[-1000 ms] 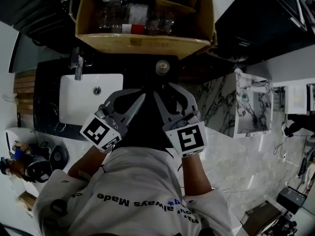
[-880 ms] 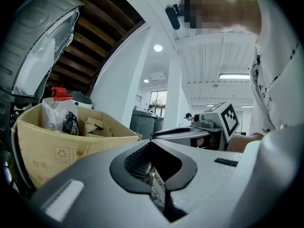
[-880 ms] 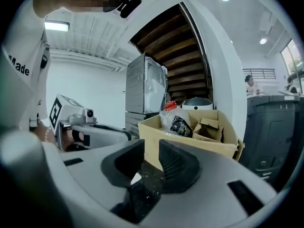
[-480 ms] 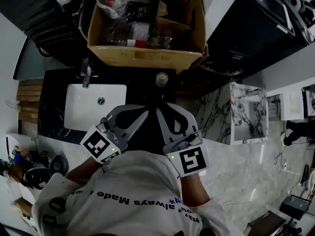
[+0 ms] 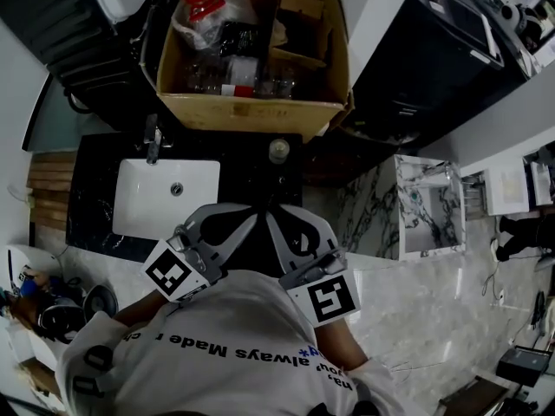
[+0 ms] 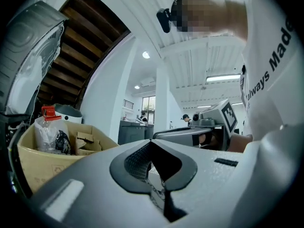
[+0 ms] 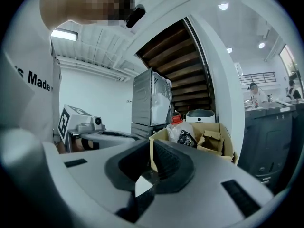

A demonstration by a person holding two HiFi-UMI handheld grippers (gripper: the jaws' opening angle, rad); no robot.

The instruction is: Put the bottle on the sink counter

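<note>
A small bottle (image 5: 277,151) stands upright on the black sink counter (image 5: 95,176), to the right of the white basin (image 5: 165,198), and nothing touches it. Both grippers are held close to the person's chest, well short of the bottle. My left gripper (image 5: 254,209) is shut and empty, its tips meeting in the left gripper view (image 6: 151,141). Beside it, my right gripper (image 5: 270,212) has its jaws together with nothing between them (image 7: 153,144). Each gripper view shows the other gripper alongside.
An open cardboard box (image 5: 251,107) with several bottles and a red-topped bag (image 5: 201,7) sits beyond the counter. The faucet (image 5: 153,139) stands behind the basin. A white marble-patterned cabinet (image 5: 421,206) is to the right, and dark appliances lie farther right.
Both grippers have drawn back toward the person, away from the bottle. The view has shifted so more of the box shows. The bottle has stayed in place on the counter.
</note>
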